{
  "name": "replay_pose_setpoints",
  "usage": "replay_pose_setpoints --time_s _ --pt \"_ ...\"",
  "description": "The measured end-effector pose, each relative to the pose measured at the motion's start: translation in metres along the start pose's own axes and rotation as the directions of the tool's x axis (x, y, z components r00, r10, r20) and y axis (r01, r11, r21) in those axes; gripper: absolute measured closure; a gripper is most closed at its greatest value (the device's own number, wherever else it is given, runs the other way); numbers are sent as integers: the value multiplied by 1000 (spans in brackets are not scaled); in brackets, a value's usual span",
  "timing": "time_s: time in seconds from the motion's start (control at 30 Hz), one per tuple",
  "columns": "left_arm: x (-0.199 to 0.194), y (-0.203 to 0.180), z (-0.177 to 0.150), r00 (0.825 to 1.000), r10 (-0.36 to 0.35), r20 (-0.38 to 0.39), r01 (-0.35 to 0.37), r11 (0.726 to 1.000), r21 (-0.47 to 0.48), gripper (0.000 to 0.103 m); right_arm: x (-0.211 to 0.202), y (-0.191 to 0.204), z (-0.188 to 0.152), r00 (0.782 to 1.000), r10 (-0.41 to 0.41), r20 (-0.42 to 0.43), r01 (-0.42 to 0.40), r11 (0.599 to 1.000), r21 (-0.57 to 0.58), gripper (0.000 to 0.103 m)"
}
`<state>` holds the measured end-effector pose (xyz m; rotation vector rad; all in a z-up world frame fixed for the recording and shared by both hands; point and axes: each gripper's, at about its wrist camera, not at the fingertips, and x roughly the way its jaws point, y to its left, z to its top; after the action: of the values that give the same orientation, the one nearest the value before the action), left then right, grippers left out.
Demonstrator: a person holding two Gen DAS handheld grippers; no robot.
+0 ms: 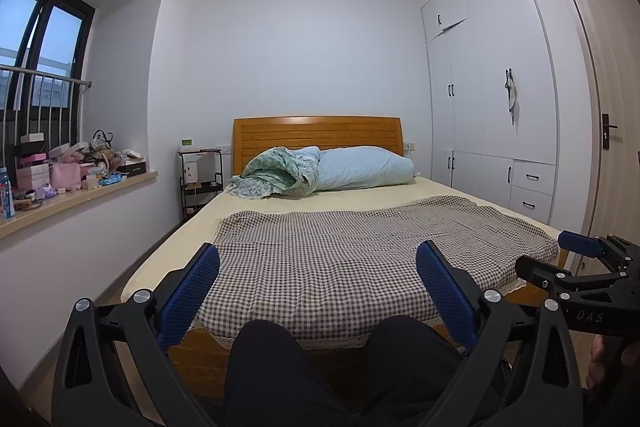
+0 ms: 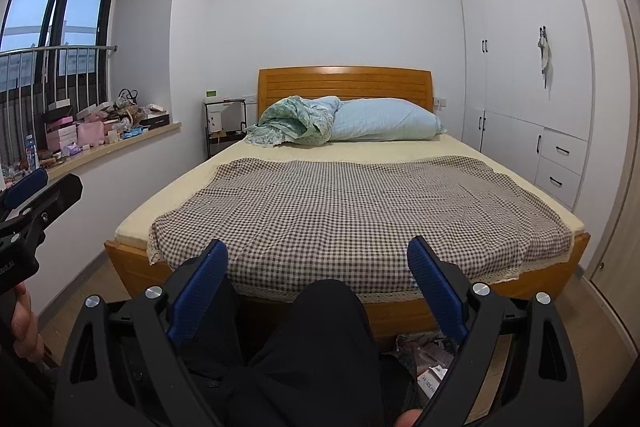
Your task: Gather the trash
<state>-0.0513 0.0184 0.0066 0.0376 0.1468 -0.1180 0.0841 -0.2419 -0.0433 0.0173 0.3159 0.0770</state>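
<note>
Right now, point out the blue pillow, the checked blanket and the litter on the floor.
blue pillow (image 2: 384, 121): right wrist view, middle of its front face.
checked blanket (image 2: 352, 211): right wrist view, flat centre.
litter (image 2: 430, 359): right wrist view, wrappers beside the bed foot.

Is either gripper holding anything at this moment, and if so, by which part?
Nothing is held. The left gripper and the right gripper are both open, with only the checked blanket visible between their fingers.

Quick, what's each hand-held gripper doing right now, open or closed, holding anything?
Left hand-held gripper: open, holding nothing.
Right hand-held gripper: open, holding nothing.
</note>
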Motion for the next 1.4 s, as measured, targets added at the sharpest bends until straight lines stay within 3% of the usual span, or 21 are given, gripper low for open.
replay_pose_setpoints --time_s 1.4 --pt "-2 2 1 1000 -6 13 6 1000 -1 8 -8 -6 3 1000 -19 14 18 1000 19 16"
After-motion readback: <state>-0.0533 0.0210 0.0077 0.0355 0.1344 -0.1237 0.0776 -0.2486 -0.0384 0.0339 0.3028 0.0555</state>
